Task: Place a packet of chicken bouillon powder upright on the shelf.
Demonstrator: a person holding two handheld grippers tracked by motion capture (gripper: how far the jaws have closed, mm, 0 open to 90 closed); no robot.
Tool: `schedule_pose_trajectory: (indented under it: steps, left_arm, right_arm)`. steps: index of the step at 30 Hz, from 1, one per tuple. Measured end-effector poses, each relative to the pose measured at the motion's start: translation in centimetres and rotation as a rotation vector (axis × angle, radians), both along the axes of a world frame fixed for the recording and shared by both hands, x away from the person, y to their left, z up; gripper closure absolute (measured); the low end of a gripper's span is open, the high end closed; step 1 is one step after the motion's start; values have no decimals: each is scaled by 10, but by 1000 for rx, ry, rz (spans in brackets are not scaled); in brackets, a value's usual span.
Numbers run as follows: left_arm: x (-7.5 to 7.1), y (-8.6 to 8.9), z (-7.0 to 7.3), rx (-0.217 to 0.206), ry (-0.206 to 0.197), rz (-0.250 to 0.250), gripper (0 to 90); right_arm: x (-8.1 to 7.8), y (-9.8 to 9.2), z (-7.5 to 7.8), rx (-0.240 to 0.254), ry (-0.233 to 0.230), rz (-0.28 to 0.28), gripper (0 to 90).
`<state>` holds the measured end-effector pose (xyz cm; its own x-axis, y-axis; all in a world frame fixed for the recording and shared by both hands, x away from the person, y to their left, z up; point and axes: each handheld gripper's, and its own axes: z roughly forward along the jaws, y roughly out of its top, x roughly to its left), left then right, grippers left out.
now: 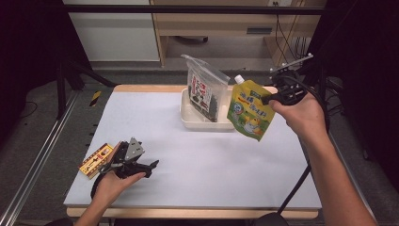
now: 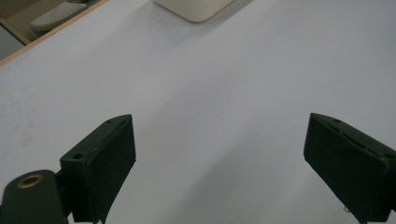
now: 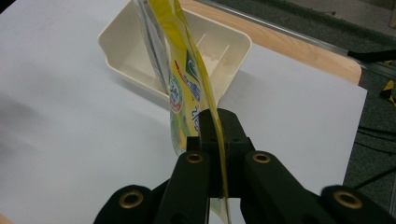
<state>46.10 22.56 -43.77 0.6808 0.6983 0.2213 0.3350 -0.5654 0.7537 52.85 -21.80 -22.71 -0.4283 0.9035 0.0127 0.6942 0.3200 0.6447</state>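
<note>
My right gripper [image 1: 269, 99] is clamped on the edge of the yellow pouch [image 1: 250, 110], which hangs in the air just beside the cream tray [image 1: 207, 123] holding a clear bag [image 1: 205, 90]. My left gripper [image 1: 153, 165] rests low over the white mat [image 1: 197, 155], jaws apart and empty, near a small box [image 1: 96, 160].

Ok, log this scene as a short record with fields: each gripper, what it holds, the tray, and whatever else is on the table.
right gripper: shut on the yellow spouted pouch, held in the air beside the tray
left gripper: open, nothing between the jaws, low over the table
tray: cream, at the far side, holds a clear bag of dark contents standing up
elsewhere: small red-and-yellow box at the table's left edge
</note>
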Motion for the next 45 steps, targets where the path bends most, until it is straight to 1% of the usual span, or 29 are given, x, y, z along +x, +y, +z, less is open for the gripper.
schedule_pose_trajectory:
  steps: [4, 6, 9, 10, 14, 17, 20, 25, 30, 34, 37, 45]
  left_arm:
    - [0, -1, -1, 0, 2, -4, 93]
    - [0, -1, -1, 7, 3, -8, 94]
    - [0, -2, -2, 1, 3, -7, 94]
    - [0, -2, -2, -6, 1, -4, 95]
    - [0, -2, -1, -9, -4, -5, 96]
    - [0, -3, -2, -7, -1, -9, 96]
    - [-1, -4, -2, -6, 5, -12, 97]
    - [0, -3, -2, -7, 3, -12, 101]
    - [0, -3, -2, -9, 5, -11, 100]
    - [1, -3, -3, -4, 20, -14, 96]
    - [1, -3, -3, -6, 21, -13, 96]
    - [0, -5, -3, -6, 23, -12, 95]
  right_arm:
    - [8, 4, 1, 14, -2, -29, 900]
    - [11, 6, 2, 14, -7, -45, 900]
    - [19, 9, 1, 24, -14, -74, 900]
    - [22, 9, 1, 29, -17, -86, 900]
    - [33, 11, -1, 55, -13, -121, 900]
    - [40, 14, -2, 62, -6, -144, 900]
    - [47, 18, -4, 72, -8, -156, 900]
    - [57, 26, -8, 77, -12, -182, 900]
    - [65, 32, -13, 89, -12, -214, 900]
    - [70, 36, -15, 86, -4, -242, 900]
    - [75, 40, -17, 75, -4, -253, 900]
    - [86, 50, -18, 86, 13, -267, 900]
